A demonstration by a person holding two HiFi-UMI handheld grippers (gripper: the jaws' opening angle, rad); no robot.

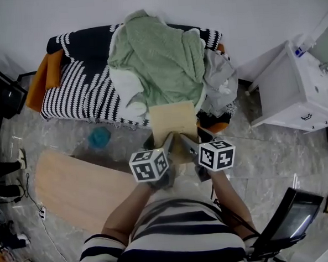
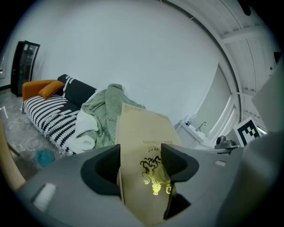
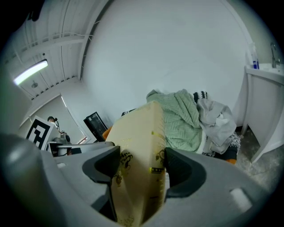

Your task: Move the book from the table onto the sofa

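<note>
Grip explains most of this moment: the book [image 1: 173, 121], a thick tan hardback with gold stamping, is clear of the table [image 1: 73, 186] and held in the air between the table and the sofa [image 1: 81, 91], its far edge pointing at the sofa's front. The left gripper [image 2: 141, 159] has its jaws clamped on the book's near end, one pad on each cover, and the right gripper [image 3: 138, 164] bites the same end just beside it, close to the banded spine. Both sets of jaws stand wide, which I judge is simply the thickness of the book filling them. Two clamps side by side probably serve to stop a heavy volume from sagging or swinging, since all of its length hangs out beyond the pads. The seat ahead is heaped with a green blanket [image 1: 160, 61] and grey clothing [image 1: 220, 77], while the striped cover to the left lies bare, so a flat landing spot likely means steering that way or setting the book on the soft pile, where it could slide.
</note>
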